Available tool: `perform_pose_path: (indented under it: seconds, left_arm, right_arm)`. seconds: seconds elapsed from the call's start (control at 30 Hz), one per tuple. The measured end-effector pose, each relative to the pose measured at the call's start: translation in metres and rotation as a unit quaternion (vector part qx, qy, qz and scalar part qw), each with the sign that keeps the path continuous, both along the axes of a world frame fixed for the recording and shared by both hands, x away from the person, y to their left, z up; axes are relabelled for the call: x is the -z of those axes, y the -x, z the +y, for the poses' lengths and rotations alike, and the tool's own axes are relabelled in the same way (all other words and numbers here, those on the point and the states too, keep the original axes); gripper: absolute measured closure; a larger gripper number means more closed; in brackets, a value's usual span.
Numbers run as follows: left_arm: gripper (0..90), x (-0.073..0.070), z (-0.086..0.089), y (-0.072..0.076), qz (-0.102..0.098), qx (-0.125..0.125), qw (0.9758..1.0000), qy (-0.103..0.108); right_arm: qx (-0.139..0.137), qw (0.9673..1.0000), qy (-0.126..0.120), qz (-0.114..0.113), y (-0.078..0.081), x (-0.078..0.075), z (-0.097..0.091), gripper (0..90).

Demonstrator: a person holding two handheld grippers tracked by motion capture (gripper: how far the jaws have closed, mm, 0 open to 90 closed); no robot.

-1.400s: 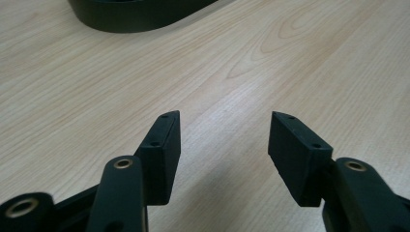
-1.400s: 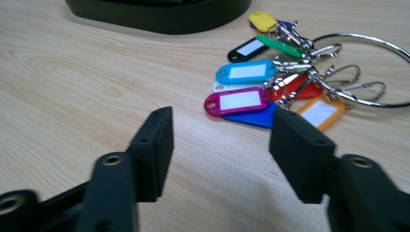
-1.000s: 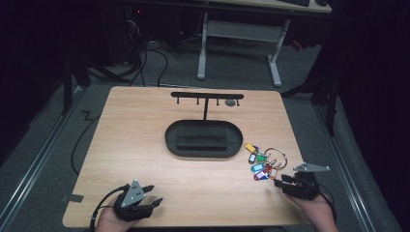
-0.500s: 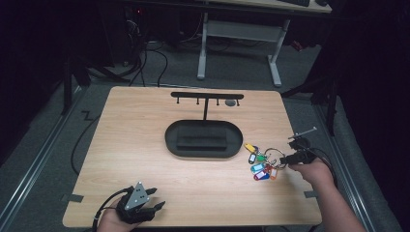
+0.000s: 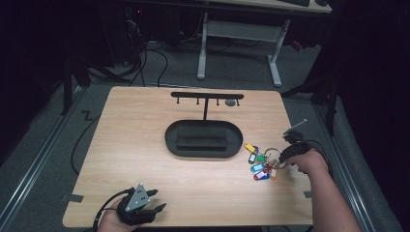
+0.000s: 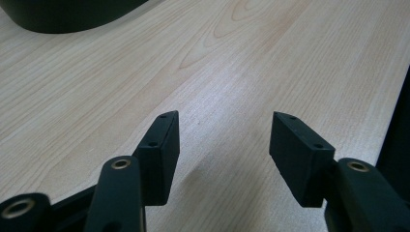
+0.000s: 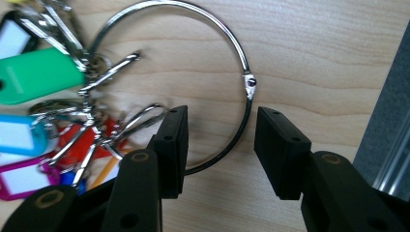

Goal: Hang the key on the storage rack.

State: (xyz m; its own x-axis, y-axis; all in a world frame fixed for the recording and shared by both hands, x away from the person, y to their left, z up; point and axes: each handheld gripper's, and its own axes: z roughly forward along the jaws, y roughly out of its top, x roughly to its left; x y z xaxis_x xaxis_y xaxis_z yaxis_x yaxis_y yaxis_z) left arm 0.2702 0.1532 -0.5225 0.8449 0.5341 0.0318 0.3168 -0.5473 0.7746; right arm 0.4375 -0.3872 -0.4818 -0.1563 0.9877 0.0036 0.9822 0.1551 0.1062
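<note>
- Pale wooden table (image 5: 145,145) seen from above, with a person's forearms coming in from the near edge.
- Metal key ring (image 7: 193,72) lying flat near the table's right edge, carrying a bunch of coloured plastic key tags (image 5: 260,166): yellow, green, blue, red and pink.
- Right gripper (image 7: 220,145) poised right at the ring; its jaws have just been opening slightly and stand apart, with the ring's near arc passing between them. The pads do not press on the wire.
- From above, the right gripper (image 5: 289,151) sits just right of the tags.
- Left gripper (image 6: 222,145) rests at the near left edge of the table, well apart from the keys, jaws spread wide over bare wood.
- Black oval tray (image 5: 203,139) at the table's centre, a black T-shaped hook rack (image 5: 207,95) rising behind it.
</note>
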Motion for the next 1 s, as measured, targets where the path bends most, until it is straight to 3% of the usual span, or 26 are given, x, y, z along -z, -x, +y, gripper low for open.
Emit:
perform_pose_path:
  seconds: [0.1, 0.17, 0.27, 0.37, 0.47, 0.7, 1.0]
  left_arm:
    - [44.8, 0.000, 0.000, 0.000, 0.001, 0.002, 1.0000, -0.001]
    - [44.9, 0.000, 0.001, 0.000, 0.001, 0.003, 1.0000, -0.001]
    - [44.7, 0.001, 0.001, 0.000, 0.000, 0.005, 1.0000, -0.001]
    - [44.6, 0.000, 0.000, 0.001, -0.002, 0.009, 0.9999, -0.004]
    - [44.4, 0.000, 0.000, 0.001, -0.002, 0.011, 0.9999, -0.006]
    - [44.3, 0.000, -0.002, 0.002, -0.002, 0.012, 0.9999, -0.008]
    - [43.9, -0.001, -0.003, 0.004, -0.004, 0.014, 0.9999, -0.002]
  right_arm:
    - [0.003, 0.9998, 0.004, 0.019, -0.003, 0.005, 0.000, 60.7]
    - [0.003, 0.9998, 0.010, 0.018, -0.004, 0.005, 0.000, 62.1]
    - [0.001, 0.9995, 0.014, 0.028, -0.006, 0.005, 0.003, 73.7]
    - [-0.017, 0.9993, 0.019, 0.028, -0.005, 0.004, 0.009, 84.9]
    - [-0.042, 0.9982, 0.031, 0.030, -0.003, 0.004, 0.017, 86.9]
    - [-0.080, 0.9961, 0.039, 0.001, 0.002, -0.015, 0.027, 87.0]
    - [-0.116, 0.9922, 0.021, -0.040, 0.018, -0.046, 0.036, 87.0]
